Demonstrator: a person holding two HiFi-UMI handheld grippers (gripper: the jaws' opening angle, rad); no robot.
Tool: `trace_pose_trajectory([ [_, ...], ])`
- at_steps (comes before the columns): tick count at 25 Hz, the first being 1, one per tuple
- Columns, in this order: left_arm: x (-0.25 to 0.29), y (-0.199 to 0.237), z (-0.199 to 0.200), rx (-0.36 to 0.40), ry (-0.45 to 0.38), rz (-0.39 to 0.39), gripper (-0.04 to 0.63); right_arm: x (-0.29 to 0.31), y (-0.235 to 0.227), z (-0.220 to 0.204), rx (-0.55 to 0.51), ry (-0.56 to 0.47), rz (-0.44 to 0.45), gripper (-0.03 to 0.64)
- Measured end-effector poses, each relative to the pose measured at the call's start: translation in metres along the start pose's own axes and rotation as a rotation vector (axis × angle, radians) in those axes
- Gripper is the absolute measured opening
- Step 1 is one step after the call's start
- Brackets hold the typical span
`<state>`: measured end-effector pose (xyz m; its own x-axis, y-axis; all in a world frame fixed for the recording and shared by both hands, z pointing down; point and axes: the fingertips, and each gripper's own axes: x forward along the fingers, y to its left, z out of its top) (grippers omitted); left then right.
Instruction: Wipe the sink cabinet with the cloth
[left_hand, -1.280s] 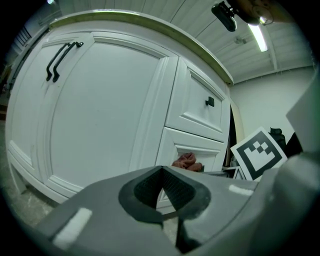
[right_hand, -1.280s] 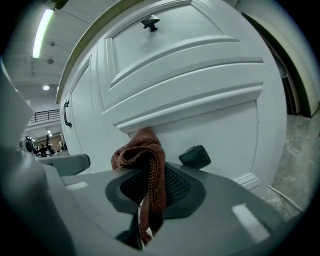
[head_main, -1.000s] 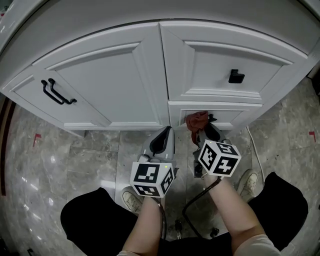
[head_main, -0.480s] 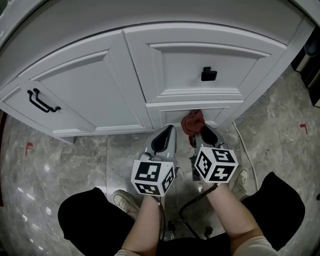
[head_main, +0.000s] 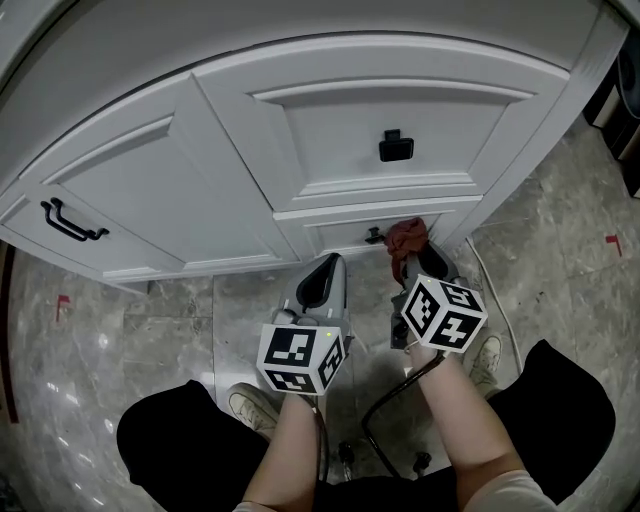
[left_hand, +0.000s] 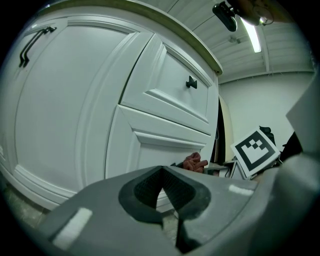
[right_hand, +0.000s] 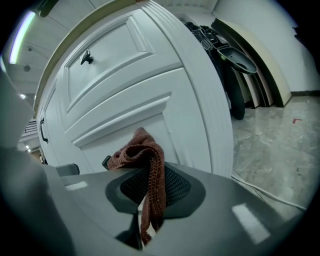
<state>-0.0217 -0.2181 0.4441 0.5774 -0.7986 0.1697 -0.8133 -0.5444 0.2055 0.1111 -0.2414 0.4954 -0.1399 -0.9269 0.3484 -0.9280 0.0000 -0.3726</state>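
Right claw (right_hand: 144, 202) pinches the cloth (right_hand: 145, 152) near the sink cabinet (head_main: 190, 185); left claw (left_hand: 162, 192) is pressed together.

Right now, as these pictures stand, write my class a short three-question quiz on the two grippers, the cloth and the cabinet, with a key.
1. Multiple choice: what is clamped in the right gripper?
A. a sponge
B. a reddish-brown knitted cloth
C. nothing

2. True or false: the left gripper also grips the cloth.

3. Fill in: the cloth is held in front of the ____ of the two drawer fronts on the white sink cabinet.

Key
1. B.
2. False: its jaws are shut with nothing between them.
3. Lower: the lower drawer front, under the drawer with the square black pull.
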Motion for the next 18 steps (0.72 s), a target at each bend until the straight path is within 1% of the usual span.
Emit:
trace_pose_trajectory([
  [4, 0.007, -0.003, -0.004, -0.006, 0.006, -0.006, 0.000, -0.003, -0.011, 0.005, 0.000, -0.008, -0.021, 0.086],
  [8, 0.015, -0.016, -0.003, -0.012, 0.001, -0.033, 0.000, -0.011, -0.027, 0.016, 0.005, -0.024, -0.045, 0.086],
  [13, 0.022, -0.031, -0.004, -0.011, 0.002, -0.058, 0.000, -0.020, -0.039, 0.025, -0.015, -0.042, -0.056, 0.087],
  [18, 0.024, -0.035, -0.009, -0.015, 0.012, -0.055, 0.000, -0.029, -0.061, 0.033, 0.011, -0.064, -0.104, 0.087],
])
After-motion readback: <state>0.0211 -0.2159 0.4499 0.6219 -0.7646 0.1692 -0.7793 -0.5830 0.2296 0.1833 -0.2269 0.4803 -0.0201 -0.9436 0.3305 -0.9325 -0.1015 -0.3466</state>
